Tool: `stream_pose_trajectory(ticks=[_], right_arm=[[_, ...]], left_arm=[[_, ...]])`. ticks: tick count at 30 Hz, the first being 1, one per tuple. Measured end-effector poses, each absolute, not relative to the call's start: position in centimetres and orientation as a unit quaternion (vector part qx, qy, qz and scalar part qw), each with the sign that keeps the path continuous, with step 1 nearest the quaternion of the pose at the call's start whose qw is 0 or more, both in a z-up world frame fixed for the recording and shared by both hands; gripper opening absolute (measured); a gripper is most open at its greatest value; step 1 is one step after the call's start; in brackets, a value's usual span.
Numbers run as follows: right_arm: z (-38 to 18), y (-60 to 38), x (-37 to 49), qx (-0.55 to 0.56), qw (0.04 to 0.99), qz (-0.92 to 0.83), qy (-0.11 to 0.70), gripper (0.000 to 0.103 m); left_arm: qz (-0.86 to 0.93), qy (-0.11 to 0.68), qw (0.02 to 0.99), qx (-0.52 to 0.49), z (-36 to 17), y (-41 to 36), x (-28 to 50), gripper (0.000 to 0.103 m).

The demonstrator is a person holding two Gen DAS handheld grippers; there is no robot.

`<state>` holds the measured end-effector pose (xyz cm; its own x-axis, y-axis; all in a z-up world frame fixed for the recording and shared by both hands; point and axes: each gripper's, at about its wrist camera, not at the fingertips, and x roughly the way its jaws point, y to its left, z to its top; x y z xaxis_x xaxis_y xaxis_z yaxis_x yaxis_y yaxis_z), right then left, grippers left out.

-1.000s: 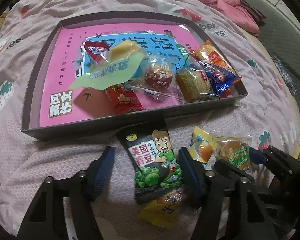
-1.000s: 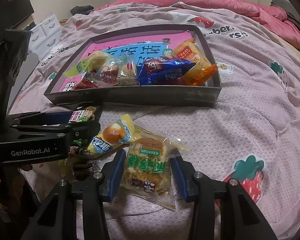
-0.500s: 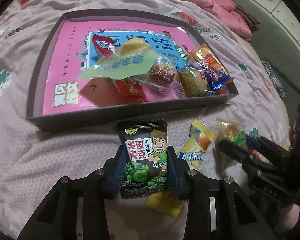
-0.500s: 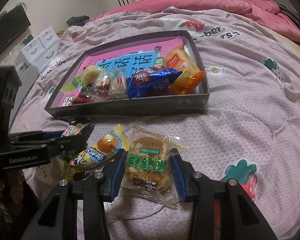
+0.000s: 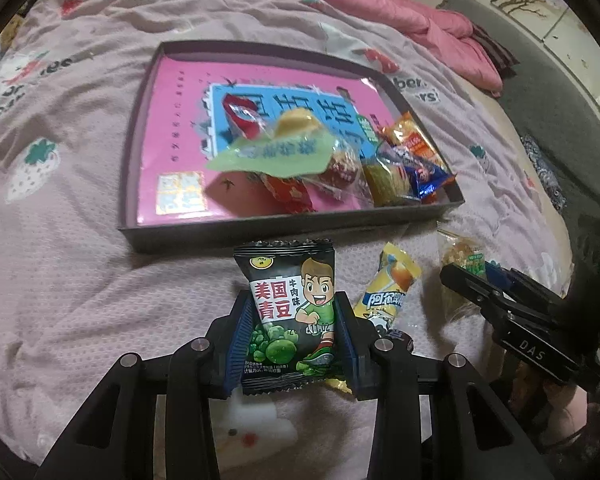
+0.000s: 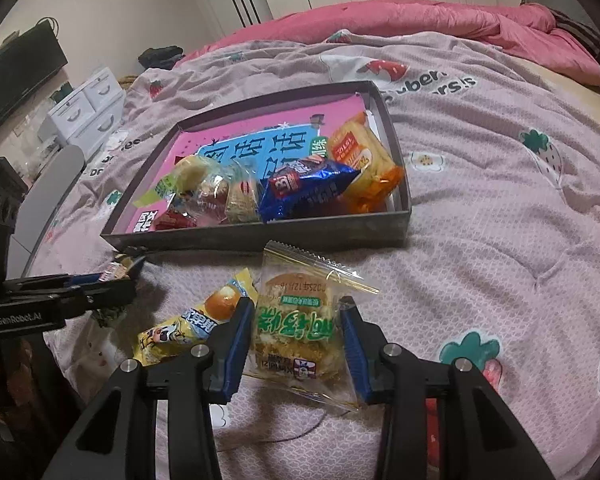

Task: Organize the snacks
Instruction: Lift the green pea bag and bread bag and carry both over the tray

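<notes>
Left gripper (image 5: 292,344), jaws lately closed onto green-pea packet (image 5: 290,312), now lifted; right gripper (image 6: 296,344) clamps cake packet (image 6: 300,324) before tray (image 6: 260,236).

Both views dim, warm indoor light, purplish cast on the bedspread (image 6: 500,208). Heavy fisheye: black vignette in all corners, straight lines bow toward the rim. Left wrist view is soft overall; tray (image 5: 148,128) contents smeared, print on the pink book (image 5: 172,136) unreadable, glare patch on its label at 7 o'clock. Green pea packet (image 5: 288,312) near centre stays sharp. Right wrist view is crisper; glare on the clear cake wrapper (image 6: 300,320). Soft shadows under packets, none hard-edged. Rim at 9 o'clock is dark.
</notes>
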<state>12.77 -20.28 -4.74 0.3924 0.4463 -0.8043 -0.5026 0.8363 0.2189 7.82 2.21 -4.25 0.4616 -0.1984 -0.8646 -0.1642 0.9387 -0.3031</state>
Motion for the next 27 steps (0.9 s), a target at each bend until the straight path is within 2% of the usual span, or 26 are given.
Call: stream_pose_trajectory(ticks=[18,27], right_arm=[[-0.9,-20.4,11.4,-0.02,0.869,0.316,0.38,0.043],[-0.2,-20.9,11.7,-0.014,0.876,0.317,0.364,0.043]], left_arm=[[0.011,0.46,0.874,-0.155,0.2,3.4,6.3,0.041],[0.035,0.434,0.889,-0.141,1.3,4.2,6.1,0.041]])
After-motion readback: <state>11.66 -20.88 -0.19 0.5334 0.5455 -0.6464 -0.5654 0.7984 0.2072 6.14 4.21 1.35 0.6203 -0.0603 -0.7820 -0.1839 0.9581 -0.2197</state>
